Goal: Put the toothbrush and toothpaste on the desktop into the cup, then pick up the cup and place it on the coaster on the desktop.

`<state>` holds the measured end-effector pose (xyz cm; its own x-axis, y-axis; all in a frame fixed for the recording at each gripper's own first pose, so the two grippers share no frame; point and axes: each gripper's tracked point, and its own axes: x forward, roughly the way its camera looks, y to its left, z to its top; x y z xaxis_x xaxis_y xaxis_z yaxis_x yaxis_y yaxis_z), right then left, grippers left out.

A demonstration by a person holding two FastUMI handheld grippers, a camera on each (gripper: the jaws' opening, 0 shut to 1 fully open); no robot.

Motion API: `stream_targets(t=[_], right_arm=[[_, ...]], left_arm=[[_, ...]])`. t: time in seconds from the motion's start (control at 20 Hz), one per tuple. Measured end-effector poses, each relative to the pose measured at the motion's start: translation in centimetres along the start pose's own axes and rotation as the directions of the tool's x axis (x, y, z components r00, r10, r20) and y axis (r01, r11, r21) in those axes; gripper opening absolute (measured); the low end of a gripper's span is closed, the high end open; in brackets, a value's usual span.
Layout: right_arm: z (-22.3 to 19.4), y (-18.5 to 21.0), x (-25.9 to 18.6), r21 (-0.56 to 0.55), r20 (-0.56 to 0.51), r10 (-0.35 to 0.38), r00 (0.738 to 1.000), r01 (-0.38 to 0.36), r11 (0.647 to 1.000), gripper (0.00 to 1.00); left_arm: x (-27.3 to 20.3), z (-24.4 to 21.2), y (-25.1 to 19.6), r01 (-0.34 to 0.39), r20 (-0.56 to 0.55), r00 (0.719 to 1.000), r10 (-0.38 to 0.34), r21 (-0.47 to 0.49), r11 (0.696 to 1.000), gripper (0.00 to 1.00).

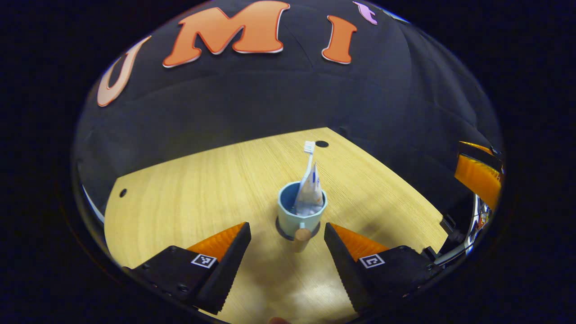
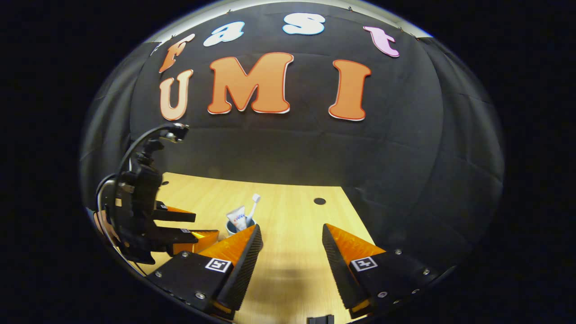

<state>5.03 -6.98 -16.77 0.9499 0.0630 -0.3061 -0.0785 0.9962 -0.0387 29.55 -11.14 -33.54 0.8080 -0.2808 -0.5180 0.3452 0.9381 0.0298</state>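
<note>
The left gripper (image 1: 287, 245) is spread wide, holding nothing. Just ahead, between its fingertips, the cup (image 1: 300, 211) sits on the dark coaster (image 1: 281, 230), toothbrush (image 1: 308, 153) and toothpaste (image 1: 311, 191) standing inside. The right gripper (image 2: 291, 245) gapes over bare desktop (image 2: 288, 211), cup ahead-left.

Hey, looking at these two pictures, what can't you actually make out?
- Coaster, left gripper view: the cup covers all but its rim.
- Cup, right gripper view: the right claw's finger hides its lower part.
- Toothbrush handle and toothpaste base: inside the cup.
</note>
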Motion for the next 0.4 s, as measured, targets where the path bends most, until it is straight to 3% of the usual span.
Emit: stream_targets(t=[0.1,0.4], right_arm=[[0.9,0.9,0.2,-0.012,0.038,0.044,0.998,-0.043,0.999,0.89],[5.0,2.9,-1.6,-0.087,0.195,0.146,0.970,-0.131,0.987,0.94]], left_arm=[[-2.4,1.3,1.4,-0.057,0.068,0.996,0.058,-0.013,0.998,0.98],[-11.2,4.4,5.0,-0.217,0.259,0.935,0.241,-0.118,0.969,0.98]])
